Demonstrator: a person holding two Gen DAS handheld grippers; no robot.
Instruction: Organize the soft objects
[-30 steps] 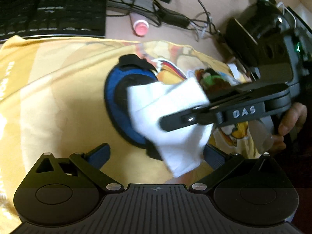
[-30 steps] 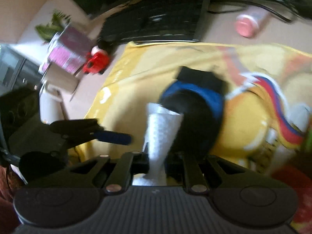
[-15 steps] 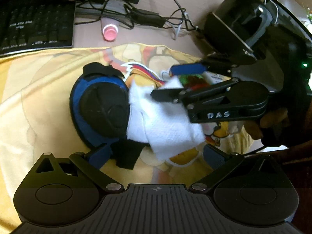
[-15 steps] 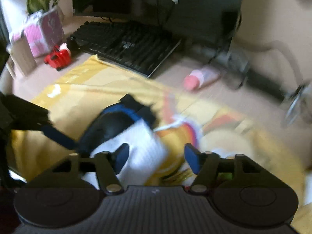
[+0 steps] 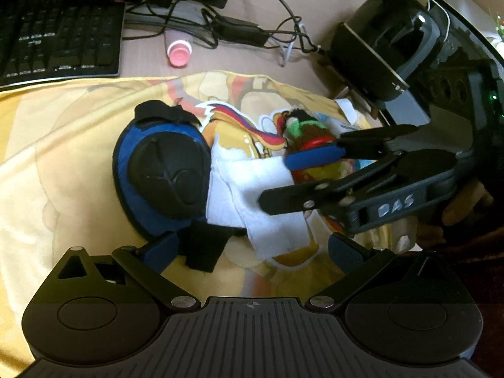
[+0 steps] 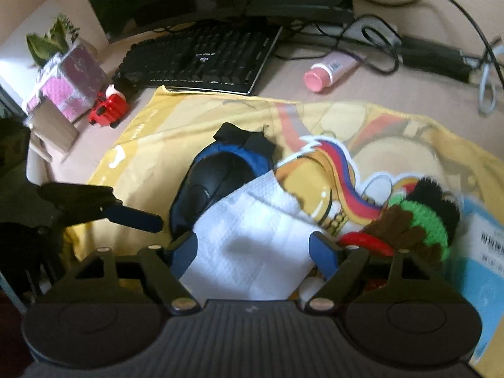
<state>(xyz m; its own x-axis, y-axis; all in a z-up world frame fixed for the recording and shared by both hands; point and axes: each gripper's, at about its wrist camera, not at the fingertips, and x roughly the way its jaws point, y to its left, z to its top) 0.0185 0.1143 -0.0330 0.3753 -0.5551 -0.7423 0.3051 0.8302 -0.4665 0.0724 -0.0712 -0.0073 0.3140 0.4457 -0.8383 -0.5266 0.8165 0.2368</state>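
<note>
Tissue [image 6: 252, 252], white and crumpled, was found lying on the yellow printed cloth [image 6: 157, 145], one edge lapped against the blue-and-black padded cup [image 5: 163, 173] and the other reaching toward the knitted toy [image 6: 415, 220]. The right claw [image 6: 255, 252] was seen opening, its blue pads [image 6: 321, 253] set to either side of the tissue without pressing it; the sheet simply lay between them. The left claw [image 5: 249, 249] was held spread as well, with nothing pinched, one pad [image 5: 160, 249] just beside the cup's lower rim and its black strap [image 5: 204, 249]. In the left wrist view, the right claw was seen reaching in from the right edge, over the tissue and just in front of the toy. The cloth's far edge was met by a black keyboard [image 6: 201, 60], with a pink-capped tube [image 6: 330, 69] and tangled cables [image 5: 252, 28] on the bare bench [image 6: 393, 91] beyond. Open cloth was left mainly on the keyboard side of the cup.
</note>
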